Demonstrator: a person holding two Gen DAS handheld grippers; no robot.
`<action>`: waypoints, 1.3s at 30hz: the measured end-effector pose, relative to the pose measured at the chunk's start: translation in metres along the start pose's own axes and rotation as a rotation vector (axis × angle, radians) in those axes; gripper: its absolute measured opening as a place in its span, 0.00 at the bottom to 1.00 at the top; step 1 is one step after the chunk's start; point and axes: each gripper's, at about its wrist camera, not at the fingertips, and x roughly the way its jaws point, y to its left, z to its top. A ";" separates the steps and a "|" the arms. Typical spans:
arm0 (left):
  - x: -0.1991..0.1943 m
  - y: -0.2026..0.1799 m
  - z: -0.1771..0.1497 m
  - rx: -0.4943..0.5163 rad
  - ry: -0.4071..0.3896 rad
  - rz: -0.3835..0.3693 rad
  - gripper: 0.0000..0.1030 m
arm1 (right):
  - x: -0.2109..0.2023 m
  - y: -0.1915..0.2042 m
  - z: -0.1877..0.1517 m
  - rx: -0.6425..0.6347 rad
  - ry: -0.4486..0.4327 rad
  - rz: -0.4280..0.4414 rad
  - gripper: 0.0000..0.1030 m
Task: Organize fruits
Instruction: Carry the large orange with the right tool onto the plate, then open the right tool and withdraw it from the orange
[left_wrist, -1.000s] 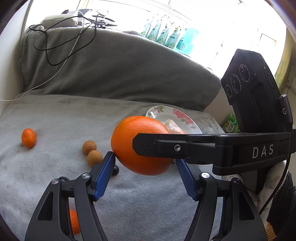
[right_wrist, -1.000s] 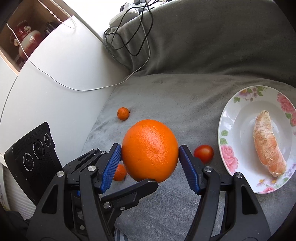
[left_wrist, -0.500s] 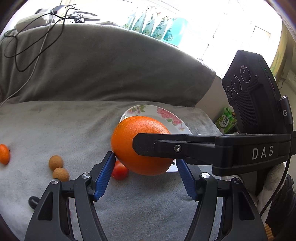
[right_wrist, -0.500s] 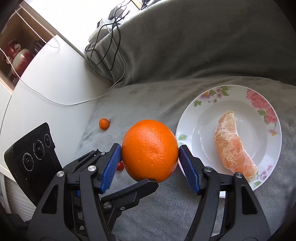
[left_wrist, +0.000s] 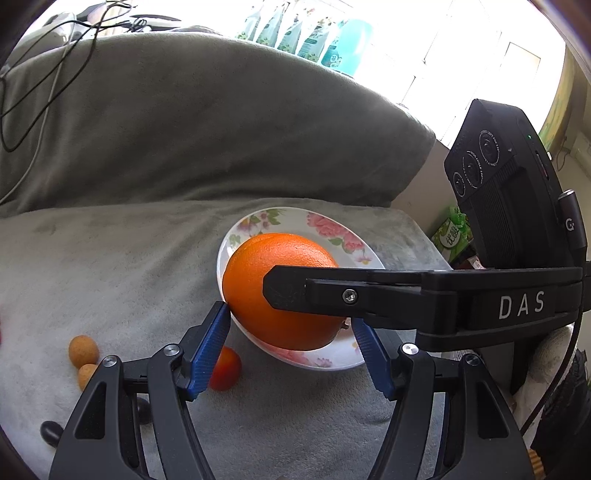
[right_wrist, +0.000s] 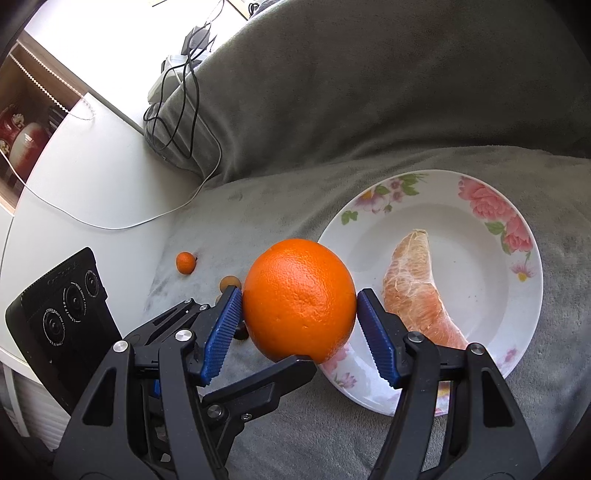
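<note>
Your left tongs (left_wrist: 291, 347) and right tongs (right_wrist: 299, 332), both clenched on the orange (right_wrist: 299, 299), have carried it over the plate (right_wrist: 480, 206); release is next.

The left claw (left_wrist: 290, 345) is built of matte black plastic arms with triangular cut-outs, each arm ending in a ribbed blue pad (left_wrist: 207, 352). Round silver screws (left_wrist: 171, 349) sit at the joints of the arms. The right claw (right_wrist: 299, 334) has the same make: black arms, blue ribbed pads (right_wrist: 221, 330) and silver screw heads (right_wrist: 413, 336). Seen from the left wrist view, its arm carries white letters "DAS" (left_wrist: 521, 305) and one small silver screw (left_wrist: 349, 295). Above it sits a black camera box (left_wrist: 513, 192) with three round lenses, a ribbed face and a small green light. A thin black cable (left_wrist: 554, 380) hangs beneath it.
</note>
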 end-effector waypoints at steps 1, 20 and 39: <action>0.000 0.000 0.000 0.001 -0.001 0.000 0.66 | 0.001 -0.001 0.001 0.001 0.001 -0.005 0.66; -0.022 -0.006 -0.002 0.037 -0.033 -0.009 0.66 | -0.045 0.007 0.006 -0.018 -0.156 -0.044 0.66; -0.086 0.043 -0.033 -0.045 -0.099 0.113 0.66 | -0.062 0.038 -0.029 -0.112 -0.236 -0.104 0.77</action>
